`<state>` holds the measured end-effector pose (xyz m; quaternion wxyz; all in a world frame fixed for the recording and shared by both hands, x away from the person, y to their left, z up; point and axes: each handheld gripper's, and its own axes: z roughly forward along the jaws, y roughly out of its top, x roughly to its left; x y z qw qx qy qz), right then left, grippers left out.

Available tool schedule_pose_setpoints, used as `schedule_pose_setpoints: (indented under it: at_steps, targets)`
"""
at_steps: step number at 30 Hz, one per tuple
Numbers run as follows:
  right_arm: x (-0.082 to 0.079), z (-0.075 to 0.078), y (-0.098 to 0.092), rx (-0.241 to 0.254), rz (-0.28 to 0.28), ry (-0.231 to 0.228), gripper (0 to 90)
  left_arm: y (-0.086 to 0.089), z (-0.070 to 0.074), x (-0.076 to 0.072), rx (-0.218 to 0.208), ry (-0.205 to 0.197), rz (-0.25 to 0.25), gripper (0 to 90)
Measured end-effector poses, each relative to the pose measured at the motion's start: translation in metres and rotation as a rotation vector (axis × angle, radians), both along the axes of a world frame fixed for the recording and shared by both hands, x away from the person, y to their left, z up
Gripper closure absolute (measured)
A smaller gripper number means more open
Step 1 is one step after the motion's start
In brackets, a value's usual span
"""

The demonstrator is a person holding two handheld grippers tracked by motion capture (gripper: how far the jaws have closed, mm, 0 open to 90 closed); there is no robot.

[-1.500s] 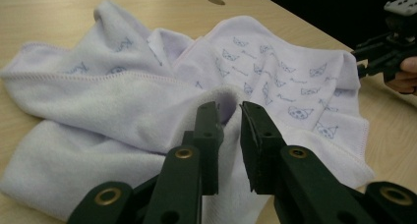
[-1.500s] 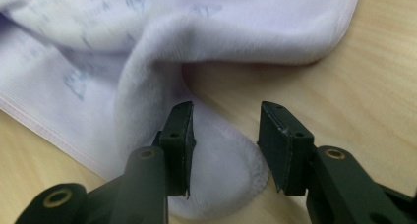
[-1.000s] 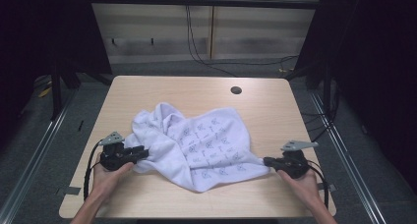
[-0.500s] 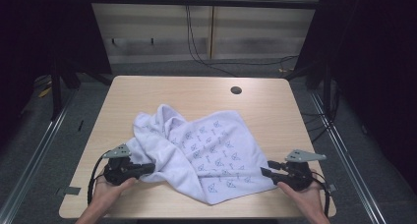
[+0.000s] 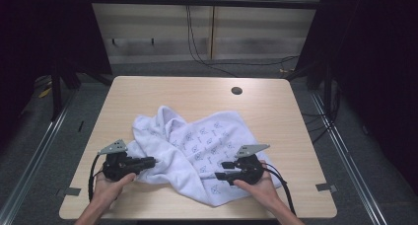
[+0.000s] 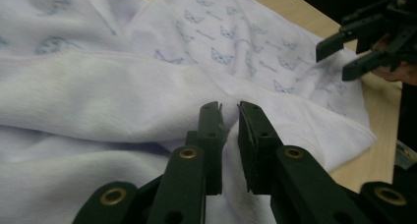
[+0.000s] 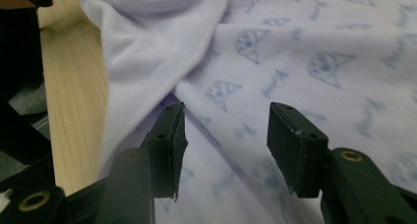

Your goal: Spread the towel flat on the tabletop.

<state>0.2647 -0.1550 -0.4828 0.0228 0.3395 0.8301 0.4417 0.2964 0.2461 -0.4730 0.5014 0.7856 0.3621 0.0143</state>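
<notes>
A white towel (image 5: 197, 151) printed with small blue figures lies crumpled on the near half of the wooden bench (image 5: 148, 94), its far-left part bunched up and its near-right corner spread flat toward the front edge. The left tongs (image 5: 150, 162) sit at the towel's near-left edge, nearly closed with a slim gap between the jaws; a fold of towel lies in the gap, but whether it is pinched I cannot tell. The right tongs (image 5: 223, 170) rest over the printed cloth near its right side, jaws spread wide and grasping nothing. A small dark hole (image 5: 236, 91) marks the bench's far right.
</notes>
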Motion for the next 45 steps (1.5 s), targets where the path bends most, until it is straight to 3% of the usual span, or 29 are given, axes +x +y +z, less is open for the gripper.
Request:
schedule_pose_setpoints:
  at_steps: [3, 6, 8, 9, 10, 11, 13, 14, 16, 17, 20, 24, 28, 29, 30, 32, 33, 37, 38, 40, 41, 43, 44, 45]
  targets:
    - [0.004, -0.006, 0.017, -0.042, 0.024, 0.001, 49.5, 0.006, -0.002, 0.005, 0.004, 0.004, 0.043, 72.7]
    - [0.007, -0.017, 0.025, -0.113, 0.048, 0.014, 50.5, 0.020, -0.008, 0.018, 0.055, 0.024, 0.123, 59.6]
    - [0.007, -0.018, 0.024, -0.104, 0.046, 0.015, 51.8, 0.023, -0.009, 0.022, 0.061, 0.026, 0.145, 57.8]
    - [0.009, -0.017, 0.020, -0.116, 0.033, 0.008, 60.9, 0.030, -0.012, 0.028, 0.069, 0.035, 0.190, 54.7]
    - [0.009, -0.017, 0.020, -0.116, 0.033, 0.008, 60.9, 0.030, -0.012, 0.028, 0.069, 0.035, 0.190, 54.1]
    - [0.007, -0.018, 0.018, -0.133, 0.029, -0.027, 67.5, 0.033, -0.013, 0.031, 0.063, 0.039, 0.205, 53.8]
    - [0.007, -0.018, 0.018, -0.144, 0.027, -0.036, 72.0, 0.036, -0.015, 0.036, 0.072, 0.044, 0.228, 53.0]
    - [0.005, -0.017, 0.019, -0.175, 0.020, -0.063, 76.2, 0.036, -0.016, 0.037, 0.061, 0.048, 0.234, 51.7]
    - [0.006, -0.016, 0.017, -0.195, 0.011, -0.063, 85.4, 0.036, -0.018, 0.041, 0.075, 0.054, 0.233, 48.5]
    - [0.006, -0.016, 0.017, -0.195, 0.011, -0.063, 85.4, 0.035, -0.019, 0.041, 0.076, 0.061, 0.232, 47.3]
    - [0.010, -0.016, -0.002, -0.196, 0.002, -0.054, 86.6, 0.027, -0.022, 0.040, 0.100, 0.064, 0.190, 46.8]
    - [0.018, -0.015, -0.038, -0.219, -0.068, -0.051, 86.5, 0.013, -0.027, 0.037, 0.142, 0.058, 0.148, 47.3]
    - [0.025, -0.015, -0.077, -0.229, -0.139, -0.047, 85.6, 0.004, -0.025, 0.037, 0.131, 0.056, 0.132, 47.1]
    - [0.025, -0.015, -0.077, -0.229, -0.139, -0.047, 85.6, 0.001, -0.025, 0.037, 0.136, 0.050, 0.129, 47.1]
    - [0.027, -0.014, -0.091, -0.257, -0.189, -0.047, 83.1, -0.004, -0.024, 0.037, 0.138, 0.052, 0.120, 47.6]
    - [0.027, -0.013, -0.097, -0.255, -0.206, -0.041, 80.1, -0.007, -0.024, 0.037, 0.142, 0.051, 0.106, 47.6]
    - [0.024, -0.008, -0.103, -0.215, -0.235, -0.038, 67.8, -0.013, -0.024, 0.037, 0.129, 0.046, 0.092, 49.2]
    - [0.022, 0.005, -0.095, -0.170, -0.237, -0.082, 62.7, -0.023, -0.026, 0.038, 0.130, 0.053, 0.070, 50.7]
    - [0.026, 0.013, -0.081, -0.125, -0.209, -0.099, 61.7, -0.030, -0.029, 0.038, 0.164, 0.061, 0.054, 61.0]
    - [0.029, 0.014, -0.075, -0.113, -0.195, -0.099, 61.2, -0.032, -0.030, 0.037, 0.182, 0.062, 0.036, 65.3]
    - [0.037, 0.016, -0.054, -0.096, -0.154, -0.098, 60.7, -0.035, -0.029, 0.033, 0.195, 0.051, 0.003, 81.2]
    - [0.041, 0.016, -0.046, -0.096, -0.139, -0.097, 60.4, -0.035, -0.029, 0.031, 0.198, 0.051, -0.015, 87.0]
    - [0.051, 0.015, -0.021, -0.080, -0.095, -0.097, 59.3, -0.035, -0.027, 0.026, 0.184, 0.055, -0.036, 87.5]
    - [0.051, 0.015, -0.021, -0.080, -0.095, -0.097, 59.3, -0.035, -0.027, 0.026, 0.184, 0.055, -0.036, 87.6]
